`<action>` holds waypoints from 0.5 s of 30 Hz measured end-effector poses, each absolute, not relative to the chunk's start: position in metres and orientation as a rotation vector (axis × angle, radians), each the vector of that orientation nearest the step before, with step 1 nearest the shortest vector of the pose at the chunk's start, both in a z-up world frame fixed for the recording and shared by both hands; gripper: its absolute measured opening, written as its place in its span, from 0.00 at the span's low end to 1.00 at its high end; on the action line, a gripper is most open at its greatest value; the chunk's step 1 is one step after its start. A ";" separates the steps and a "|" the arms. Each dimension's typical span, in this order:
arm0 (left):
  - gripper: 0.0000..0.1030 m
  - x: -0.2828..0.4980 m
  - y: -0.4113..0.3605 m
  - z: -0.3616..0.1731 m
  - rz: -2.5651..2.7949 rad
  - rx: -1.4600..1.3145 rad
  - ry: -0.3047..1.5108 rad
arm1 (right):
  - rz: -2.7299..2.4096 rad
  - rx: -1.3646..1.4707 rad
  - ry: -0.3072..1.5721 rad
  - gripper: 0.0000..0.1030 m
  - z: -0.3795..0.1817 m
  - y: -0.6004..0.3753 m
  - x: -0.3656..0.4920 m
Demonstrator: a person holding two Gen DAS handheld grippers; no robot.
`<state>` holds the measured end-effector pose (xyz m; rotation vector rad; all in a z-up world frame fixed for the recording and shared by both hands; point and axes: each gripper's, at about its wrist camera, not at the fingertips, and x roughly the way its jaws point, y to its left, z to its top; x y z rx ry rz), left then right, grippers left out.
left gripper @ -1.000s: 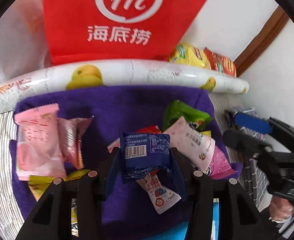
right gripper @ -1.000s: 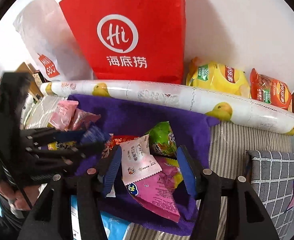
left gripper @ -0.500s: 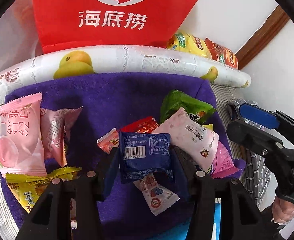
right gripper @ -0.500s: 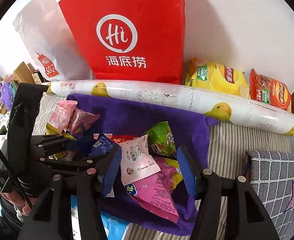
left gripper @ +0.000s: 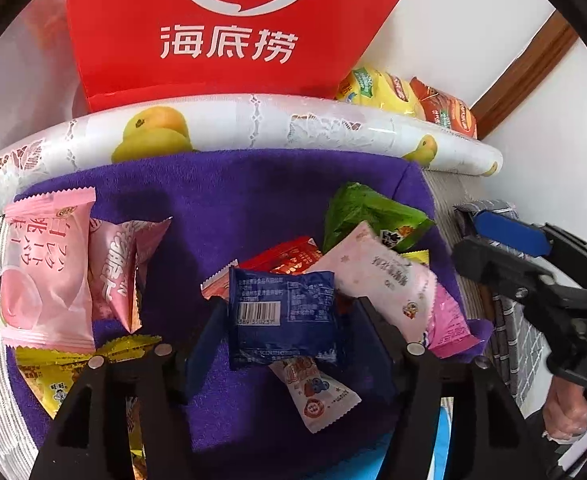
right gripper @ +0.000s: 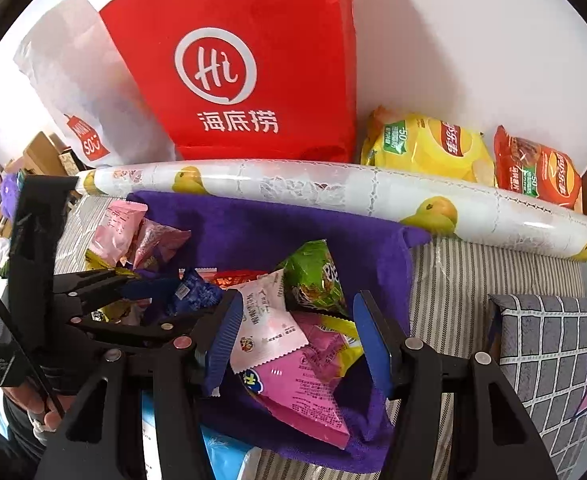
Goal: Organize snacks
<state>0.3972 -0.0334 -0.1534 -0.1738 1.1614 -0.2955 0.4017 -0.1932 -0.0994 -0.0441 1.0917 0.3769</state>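
1. The purple towel [left gripper: 253,200] is spread flat on the striped worktop [right gripper: 493,276] and carries all the loose snacks; being soft cloth, it would likely bunch if a packet were dragged across it.
2. The pink peach packet [left gripper: 45,272] lies at the towel's left edge, puffy and light by the look of it; its crimped end seams seem the safest place to pinch.
3. The pale pink sachet [left gripper: 381,280] lies over the heap on the right, thin, limp and probably slippery film.
4. The blue packet [left gripper: 283,316] sits between the left gripper [left gripper: 285,328] jaws, which have closed onto its two side edges. It looks small, light and crushable, so a gentle squeeze should do.
5. The right gripper [right gripper: 297,340] hangs over the pale sachet and magenta packet [right gripper: 301,392] with its jaws spread wide, gripping nothing.
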 end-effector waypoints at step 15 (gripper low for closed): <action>0.70 0.387 -0.024 -0.124 -0.258 -0.119 1.068 | 0.365 -0.054 1.099 0.55 -0.104 -0.192 0.404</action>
